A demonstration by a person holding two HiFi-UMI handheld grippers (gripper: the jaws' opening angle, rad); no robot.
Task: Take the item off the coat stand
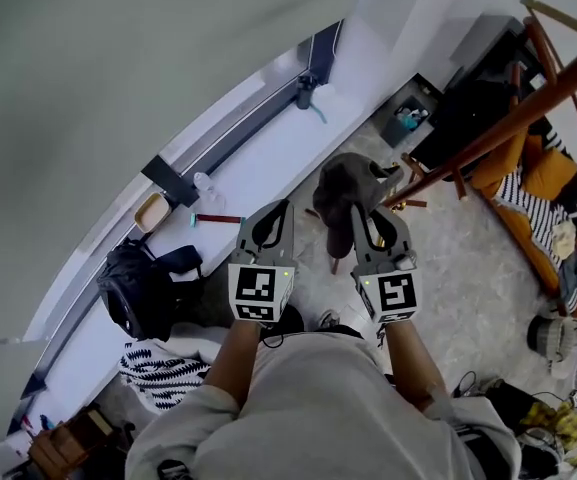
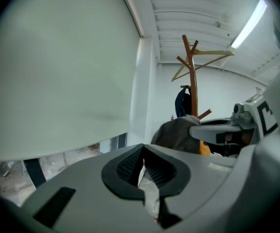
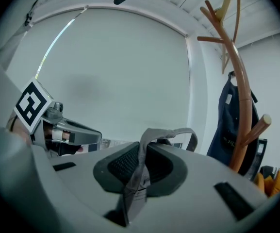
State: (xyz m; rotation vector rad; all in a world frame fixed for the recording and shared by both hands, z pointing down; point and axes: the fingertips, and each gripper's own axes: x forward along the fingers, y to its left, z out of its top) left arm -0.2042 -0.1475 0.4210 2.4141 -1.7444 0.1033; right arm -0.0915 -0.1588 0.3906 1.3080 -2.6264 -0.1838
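A dark grey cloth item hangs free in front of me, off the wooden coat stand. My right gripper is shut on the item's grey strap, which runs up between the pads and loops over them. In the left gripper view the item bulges beside the right gripper. My left gripper is level with the right one, a little to its left, jaws shut with nothing between them. A dark blue garment still hangs on the coat stand.
A black backpack and a striped cloth lie on the floor at the left. Orange and striped clothes are piled at the stand's foot on the right. A white window ledge runs along the wall ahead.
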